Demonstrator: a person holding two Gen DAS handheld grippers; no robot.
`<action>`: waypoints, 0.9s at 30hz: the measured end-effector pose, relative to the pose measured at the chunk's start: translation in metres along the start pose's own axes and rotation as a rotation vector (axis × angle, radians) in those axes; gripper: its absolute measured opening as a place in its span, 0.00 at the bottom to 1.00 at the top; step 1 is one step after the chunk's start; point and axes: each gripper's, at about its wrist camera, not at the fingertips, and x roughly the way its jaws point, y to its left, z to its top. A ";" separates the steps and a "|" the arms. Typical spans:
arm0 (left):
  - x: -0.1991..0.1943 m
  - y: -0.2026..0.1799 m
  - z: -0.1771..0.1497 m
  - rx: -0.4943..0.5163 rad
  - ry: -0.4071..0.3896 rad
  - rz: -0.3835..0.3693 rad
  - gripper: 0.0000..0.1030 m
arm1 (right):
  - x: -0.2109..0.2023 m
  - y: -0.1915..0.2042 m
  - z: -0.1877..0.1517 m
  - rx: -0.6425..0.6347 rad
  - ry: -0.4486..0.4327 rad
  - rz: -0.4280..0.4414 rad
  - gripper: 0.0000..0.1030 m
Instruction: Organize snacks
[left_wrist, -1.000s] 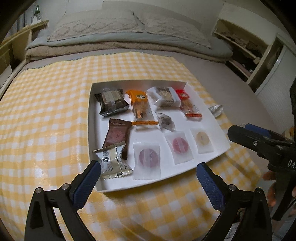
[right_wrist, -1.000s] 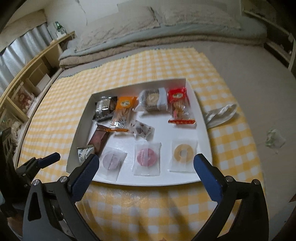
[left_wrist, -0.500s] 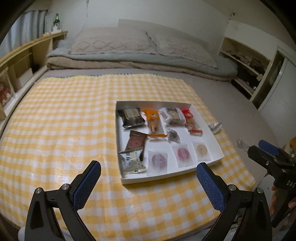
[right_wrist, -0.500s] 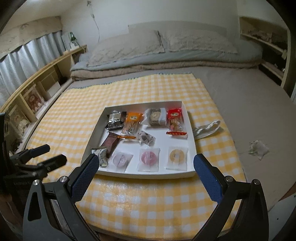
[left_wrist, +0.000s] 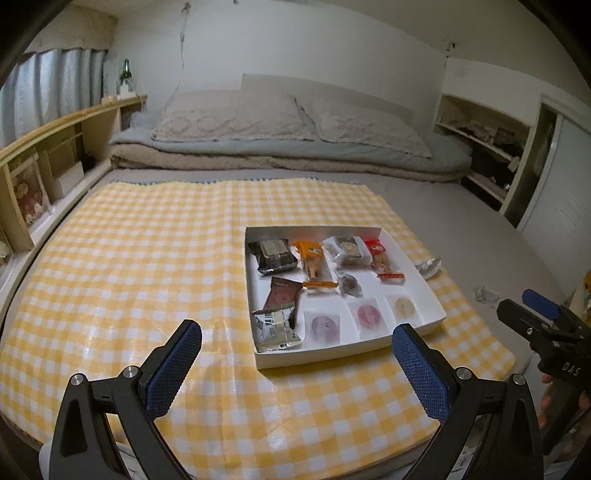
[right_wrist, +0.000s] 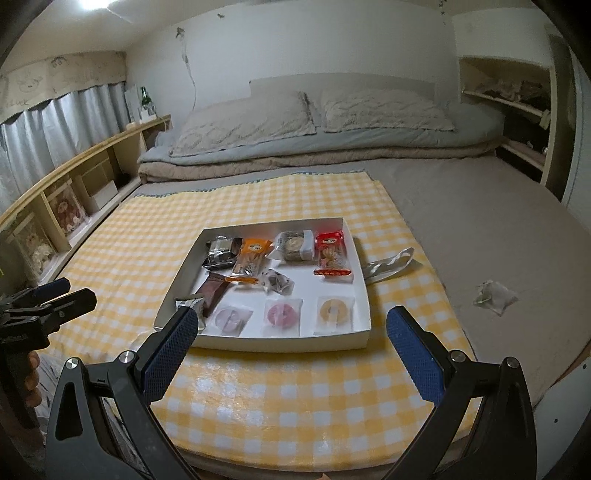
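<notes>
A white shallow box (left_wrist: 428, 291) (right_wrist: 360, 280) lies on a yellow checked cloth (left_wrist: 147, 277) (right_wrist: 295, 387) spread over a bed. Inside it are several wrapped snacks: a dark pack (left_wrist: 273, 254), an orange pack (left_wrist: 314, 264), a red pack (right_wrist: 331, 251), a brown bar (left_wrist: 281, 297), a silver pack (left_wrist: 275, 328) and three clear round-cookie packs (right_wrist: 280, 314) along the near side. My left gripper (left_wrist: 297, 365) stands open well short of the box, nothing between its fingers. My right gripper (right_wrist: 291, 354) is open too, held back from the box's near edge.
A silver wrapper (right_wrist: 388, 264) lies just right of the box and a crumpled clear wrapper (right_wrist: 493, 295) on the grey sheet. Pillows (left_wrist: 229, 122) and folded bedding line the head of the bed. Wooden shelves (right_wrist: 55, 199) run along the left, an alcove shelf (left_wrist: 484, 147) on the right.
Both grippers have pulled back and risen away from the box, which now looks smaller and farther. Both stay open and the snacks have not moved.
</notes>
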 end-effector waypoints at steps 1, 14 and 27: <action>-0.002 -0.001 -0.005 0.004 -0.011 0.012 1.00 | -0.002 0.000 -0.002 0.002 -0.010 0.004 1.00; -0.014 -0.004 -0.048 -0.016 -0.089 0.070 1.00 | -0.021 0.015 -0.025 -0.092 -0.111 -0.045 1.00; -0.023 -0.006 -0.065 0.001 -0.113 0.103 1.00 | -0.023 0.013 -0.034 -0.111 -0.141 -0.071 1.00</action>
